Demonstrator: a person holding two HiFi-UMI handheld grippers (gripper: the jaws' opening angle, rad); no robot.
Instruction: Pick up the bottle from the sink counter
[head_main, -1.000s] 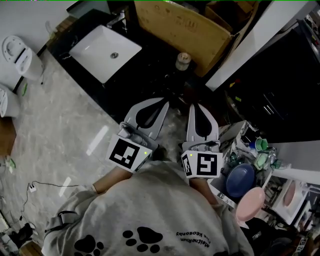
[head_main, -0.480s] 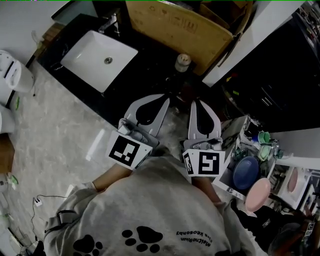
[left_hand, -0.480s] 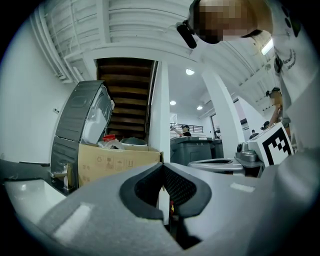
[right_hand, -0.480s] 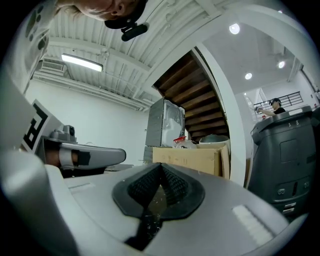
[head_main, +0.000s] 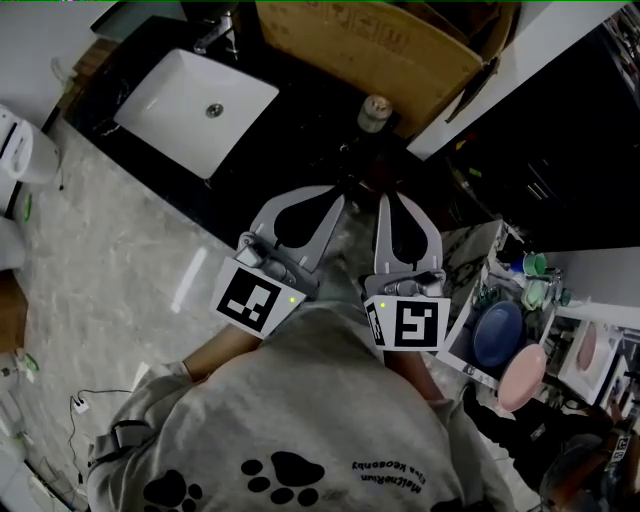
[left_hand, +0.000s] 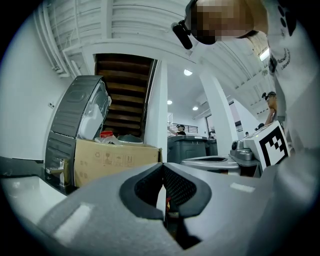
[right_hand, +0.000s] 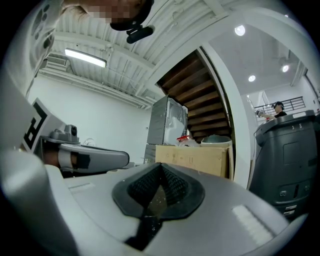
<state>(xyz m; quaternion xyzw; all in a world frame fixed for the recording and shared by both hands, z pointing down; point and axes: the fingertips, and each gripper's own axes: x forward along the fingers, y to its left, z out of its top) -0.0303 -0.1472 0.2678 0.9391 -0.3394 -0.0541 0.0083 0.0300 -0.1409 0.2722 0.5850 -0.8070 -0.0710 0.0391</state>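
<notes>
Currently, item: bottle (head_main: 375, 113), small, pale-capped, seen from above.
Location: apparently upright on the dark sink counter (head_main: 300, 120), right of the basin (head_main: 195, 100), just beside the cardboard box (head_main: 350, 45).
Handling: probably light, rigid and smooth-sided; may tip if nudged.
Hold: across the body, below the cap.
Left gripper (head_main: 335, 198): jaws together, empty.
Right gripper (head_main: 385, 200): jaws together, empty.
Relation: bottle lies farther off than both tips, nearly in line with the right gripper, not touching.

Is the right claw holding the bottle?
No, the right claw is shut on nothing; the bottle stands on the counter.
</notes>
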